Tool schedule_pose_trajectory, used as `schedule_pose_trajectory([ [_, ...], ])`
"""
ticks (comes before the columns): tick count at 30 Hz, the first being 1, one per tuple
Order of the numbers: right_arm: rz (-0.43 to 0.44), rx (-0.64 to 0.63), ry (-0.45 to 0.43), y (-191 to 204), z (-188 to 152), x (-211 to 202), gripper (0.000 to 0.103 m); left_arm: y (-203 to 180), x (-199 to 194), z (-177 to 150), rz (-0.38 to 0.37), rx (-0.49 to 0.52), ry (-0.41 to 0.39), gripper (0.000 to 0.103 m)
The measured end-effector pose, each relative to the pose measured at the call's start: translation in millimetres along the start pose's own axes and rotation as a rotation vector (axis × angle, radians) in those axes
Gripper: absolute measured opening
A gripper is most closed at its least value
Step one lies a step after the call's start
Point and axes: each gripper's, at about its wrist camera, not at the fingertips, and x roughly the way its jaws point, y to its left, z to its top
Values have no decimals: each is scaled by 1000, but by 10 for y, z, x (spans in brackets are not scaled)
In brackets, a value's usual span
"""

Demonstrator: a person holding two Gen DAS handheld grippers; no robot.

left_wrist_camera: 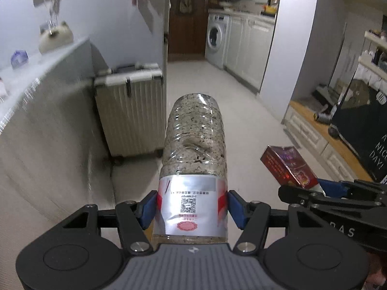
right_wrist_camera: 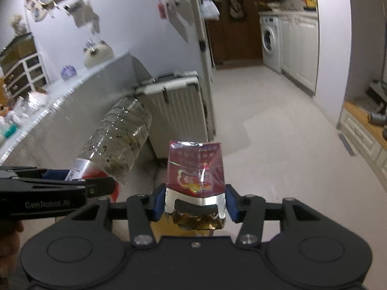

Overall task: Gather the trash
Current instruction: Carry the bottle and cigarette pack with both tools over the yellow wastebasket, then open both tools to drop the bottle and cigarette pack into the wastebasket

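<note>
A clear plastic bottle (left_wrist_camera: 194, 145) with dark specks inside and a silver-and-red label sticks out forward from my left gripper (left_wrist_camera: 192, 205), whose blue pads press on its label. The same bottle (right_wrist_camera: 121, 140) shows at the left of the right wrist view, held by the left gripper (right_wrist_camera: 79, 181). A dark red cigarette pack (right_wrist_camera: 196, 169) with its foil top torn open stands between the blue pads of my right gripper (right_wrist_camera: 194, 203), which is shut on it. The pack (left_wrist_camera: 289, 166) and right gripper (left_wrist_camera: 321, 188) appear at the right of the left wrist view.
A pale ribbed suitcase (left_wrist_camera: 130, 111) stands against a grey counter (left_wrist_camera: 48, 101) on the left. Light floor (left_wrist_camera: 241, 111) runs ahead to a washing machine (left_wrist_camera: 216, 38) and white cabinets (left_wrist_camera: 249, 48). A low wooden-topped unit (left_wrist_camera: 321, 135) with dark gear lies on the right.
</note>
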Motion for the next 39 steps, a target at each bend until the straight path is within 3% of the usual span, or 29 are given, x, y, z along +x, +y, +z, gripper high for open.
schedule_pose_trajectory([
  [10, -31, 65, 150, -191, -400, 851, 51, 193, 993, -309, 1, -49, 180, 62],
  [21, -25, 86, 307, 22, -788, 1829, 51, 708, 1924, -667, -1, -157, 359, 62],
  [33, -33, 119, 430, 125, -1045, 2619, 51, 1254, 2859, -1083, 2, -299, 582, 63],
  [39, -36, 148, 462, 121, -1099, 2908, 51, 1408, 3107, -1069, 8, -347, 580, 65],
])
